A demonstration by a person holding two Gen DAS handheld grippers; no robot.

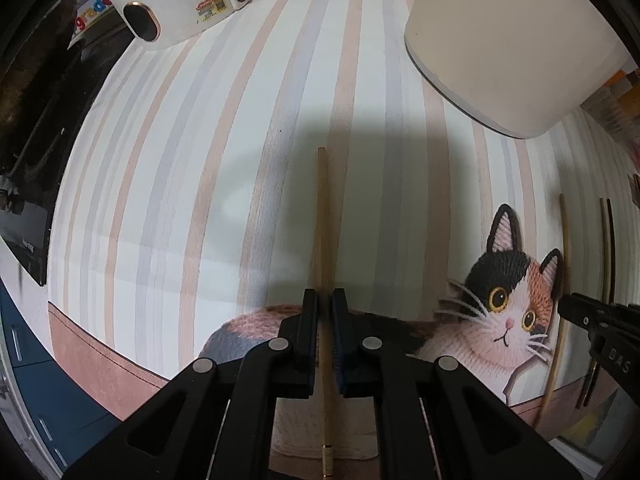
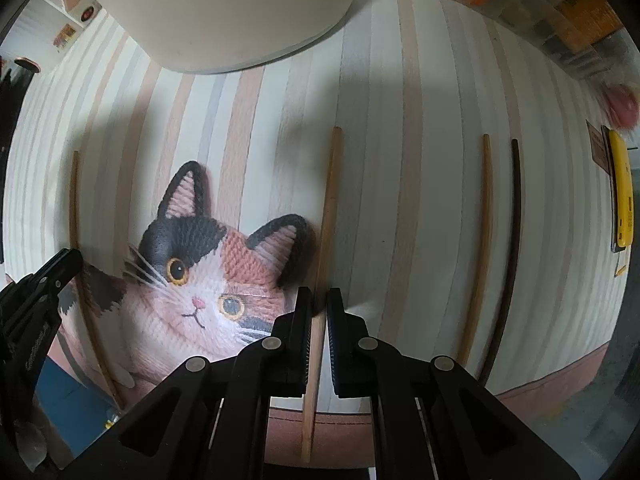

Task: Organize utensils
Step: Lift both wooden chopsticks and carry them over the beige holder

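My left gripper (image 1: 325, 300) points down and is shut on a pale wooden chopstick (image 1: 322, 220) with a gold band near its end, lying along the striped cat mat (image 1: 200, 160). My right gripper (image 2: 319, 300) is shut on a second wooden chopstick (image 2: 330, 200) beside the cat's ear. Each view catches the other gripper at its edge: the right gripper (image 1: 568, 306) on its chopstick (image 1: 563, 240), the left gripper (image 2: 70, 260) on its chopstick (image 2: 74, 200). A tan chopstick (image 2: 483, 220) and a dark chopstick (image 2: 515, 220) lie loose to the right.
A cream round container (image 1: 512, 40) stands at the mat's far side, also the container (image 2: 240, 8) in the right wrist view. A white appliance (image 1: 172, 4) sits far left. A yellow object (image 2: 622, 192) lies off the mat's right edge.
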